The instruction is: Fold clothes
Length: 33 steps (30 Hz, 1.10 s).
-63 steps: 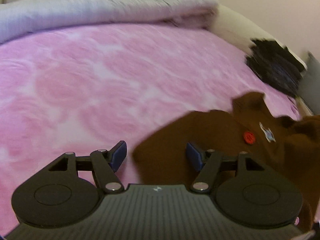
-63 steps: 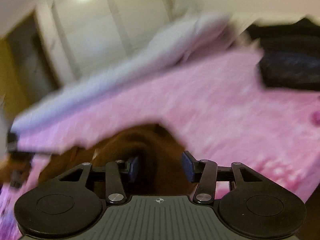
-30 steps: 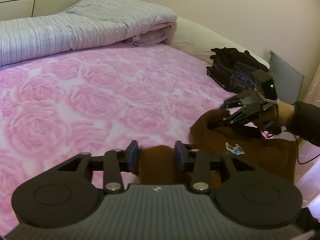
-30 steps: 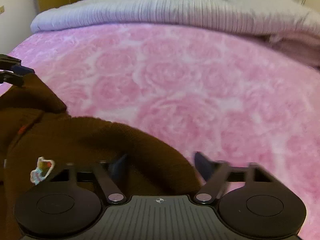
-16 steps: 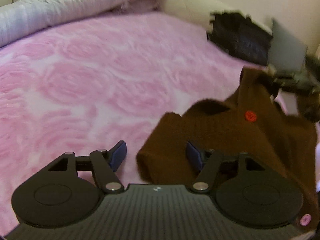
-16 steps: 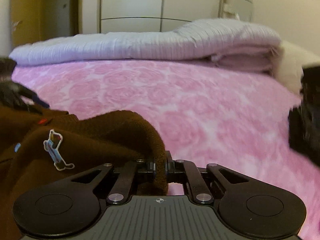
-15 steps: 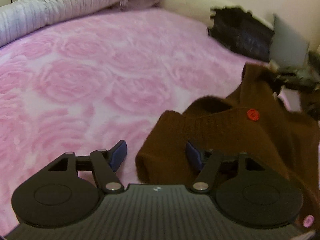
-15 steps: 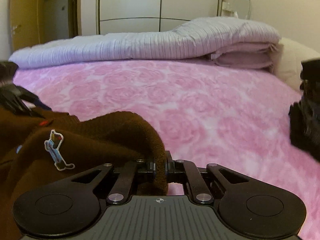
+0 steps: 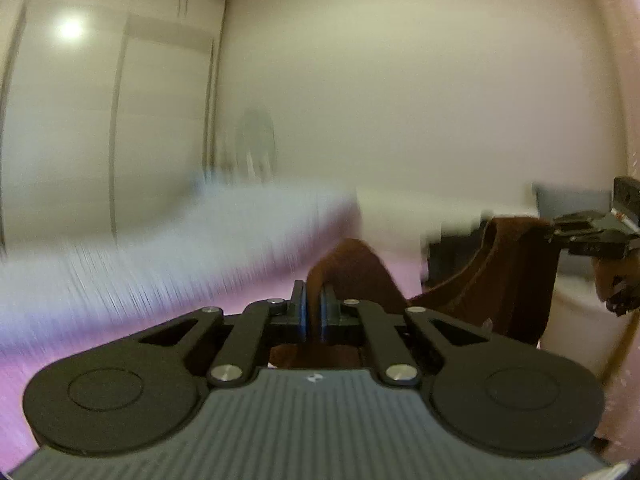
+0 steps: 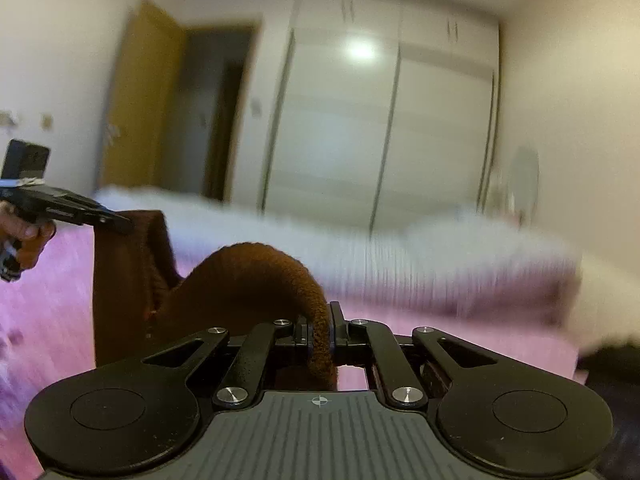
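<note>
The left gripper [image 9: 314, 306] is clamped on an edge of the brown knitted sweater [image 9: 500, 276]; its two fingers stand almost together, with only a thin fold of fabric pressed between the pads. The right gripper [image 10: 320, 330] grips another edge of the same sweater in the same way, with a thick rolled hem running down between its nearly closed fingers.

The sweater hangs in the air between the two grippers, above the pink rose-patterned bedspread [image 10: 48, 312]. In the left wrist view, the garment rises from the fingers, dips, and climbs to the right gripper at the right edge of the picture. In the right wrist view, it arches from the fingers toward the left gripper, which is held by a hand [image 10: 24, 240] at the left edge.

Both views are motion-blurred. Behind the bed lie a folded white ribbed quilt [image 10: 400, 248] and a white wardrobe with sliding doors [image 10: 380, 120]. A wooden door [image 10: 140, 108] stands open left of the wardrobe.
</note>
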Motion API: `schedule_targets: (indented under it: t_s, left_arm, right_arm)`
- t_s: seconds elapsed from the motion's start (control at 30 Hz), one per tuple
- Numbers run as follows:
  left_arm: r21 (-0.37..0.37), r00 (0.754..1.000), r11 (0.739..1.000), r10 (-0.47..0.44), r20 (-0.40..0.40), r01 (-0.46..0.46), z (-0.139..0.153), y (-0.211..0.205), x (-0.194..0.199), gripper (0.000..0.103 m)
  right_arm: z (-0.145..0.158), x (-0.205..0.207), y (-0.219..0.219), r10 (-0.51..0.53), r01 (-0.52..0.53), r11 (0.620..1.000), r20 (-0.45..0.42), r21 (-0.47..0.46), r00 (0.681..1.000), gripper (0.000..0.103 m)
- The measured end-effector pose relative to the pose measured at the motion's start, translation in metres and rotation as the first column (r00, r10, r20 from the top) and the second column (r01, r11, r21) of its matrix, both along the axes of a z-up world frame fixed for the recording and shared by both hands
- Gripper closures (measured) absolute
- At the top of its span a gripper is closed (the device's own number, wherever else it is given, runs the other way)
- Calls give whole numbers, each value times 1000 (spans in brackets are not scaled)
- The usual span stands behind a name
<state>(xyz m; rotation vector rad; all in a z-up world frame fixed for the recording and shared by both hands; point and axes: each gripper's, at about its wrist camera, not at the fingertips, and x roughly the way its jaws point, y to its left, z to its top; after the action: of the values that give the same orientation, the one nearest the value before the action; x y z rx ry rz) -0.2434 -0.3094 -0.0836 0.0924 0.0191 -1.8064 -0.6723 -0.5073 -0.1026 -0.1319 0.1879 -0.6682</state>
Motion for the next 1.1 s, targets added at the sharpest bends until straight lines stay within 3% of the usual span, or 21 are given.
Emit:
schedule_targets:
  t_s: [0.1,0.27,0.37,0.5,0.63,0.73,0.77,0.8,0.87,0.9,1.0,1.1]
  left_arm:
    - [-118,994,990,91,61,-83,55,70,-15,100]
    - [-253,966,945,238,96,-208,122,146,-32,100]
    - [-270,945,926,304,118,-264,145,153,-28,100]
    - [-194,931,926,348,109,-324,142,114,2,99]
    - [-66,914,921,390,114,-385,87,26,53,98]
    - [154,915,902,402,46,-404,-3,-62,104,96]
    - [232,914,887,405,20,-398,-35,-88,121,93]
    - [293,914,874,406,-6,-387,-65,-106,133,85]
    - [395,915,846,402,-32,-358,-121,-123,146,80]
    - [444,915,829,400,-44,-341,-148,-131,153,79]
    - [511,927,808,370,-52,-294,-196,-120,150,73]
    - [541,937,805,340,-83,-244,-216,-76,137,69]
  right_arm:
    - [45,-19,52,28,-17,992,85,-125,996,98]
    - [104,-35,104,90,-39,965,190,-259,978,98]
    - [130,-17,106,115,-52,947,181,-316,977,98]
    - [142,33,64,125,-82,952,131,-296,983,98]
    - [113,117,-15,112,-107,966,6,-234,994,98]
    - [50,192,-94,137,-145,984,-86,-101,987,97]
    - [23,215,-119,144,-151,987,-117,-53,983,90]
    - [-6,235,-141,109,-110,994,-159,-2,981,70]
    - [-61,263,-174,36,-14,996,-236,93,971,42]
    - [-85,268,-185,17,20,990,-262,137,965,42]
    - [-140,270,-198,2,83,964,-318,253,948,41]
    - [-160,245,-183,59,57,944,-336,326,940,41]
